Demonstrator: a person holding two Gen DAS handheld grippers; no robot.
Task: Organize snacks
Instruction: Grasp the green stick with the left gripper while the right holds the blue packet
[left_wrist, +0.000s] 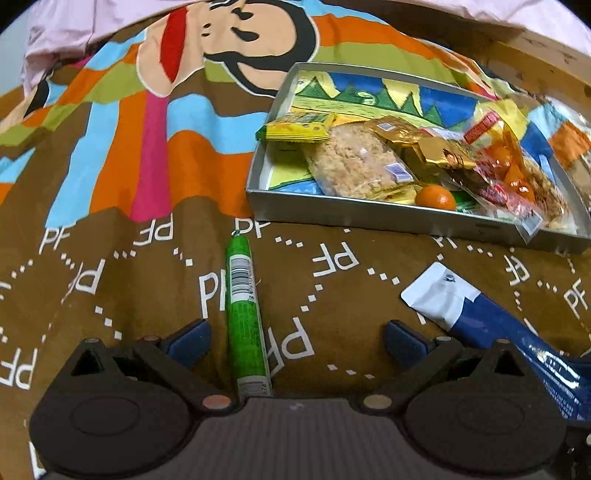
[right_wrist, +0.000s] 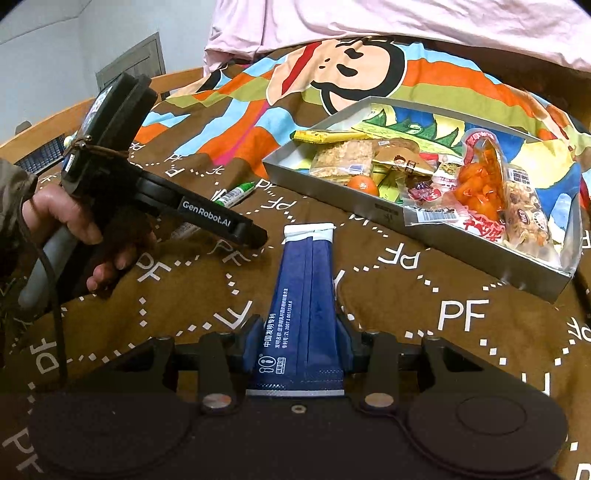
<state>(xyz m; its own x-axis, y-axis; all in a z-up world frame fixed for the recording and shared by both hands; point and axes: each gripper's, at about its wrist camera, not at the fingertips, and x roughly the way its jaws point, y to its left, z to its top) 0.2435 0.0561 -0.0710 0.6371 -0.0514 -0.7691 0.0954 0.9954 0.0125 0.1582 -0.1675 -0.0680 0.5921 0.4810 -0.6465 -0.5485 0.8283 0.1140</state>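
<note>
While it lies on the bedspread, the task's things read as follows.
Blue sachet (right_wrist: 303, 295): a dark blue foil packet with a white sealed end, printed with small white Chinese writing and a number string too fine to read surely; it lies in front of the tray, pointing away from the right wrist camera.
Right tool (right_wrist: 300, 334): nearly closed, both blue pads pressing the sides of the blue sachet.
Green stick pack (left_wrist: 243, 314): a slim green tube with a white barcode label, flat on the bedspread left of the sachet.
Left tool (left_wrist: 297, 341): jaws wide apart, gripping nothing; the green stick pack runs between them, close to the left pad, whether touching I cannot tell.
Left tool's arm, right view: white lettering "GenRobot.AI"; a hand (right_wrist: 70, 225) grips the grey handle.
Snack tray (left_wrist: 369, 216): a shallow grey box with a cartoon landscape inside, holding a yellow wafer pack (left_wrist: 295, 129), a clear-wrapped crumbly bar (left_wrist: 354, 162), gold packets, a small orange (left_wrist: 436, 197) and a red-printed bag of orange pieces (right_wrist: 476, 184).
Bedspread (left_wrist: 110, 288): brown, repeated white "PF" letters, a big cartoon monkey face.
</note>
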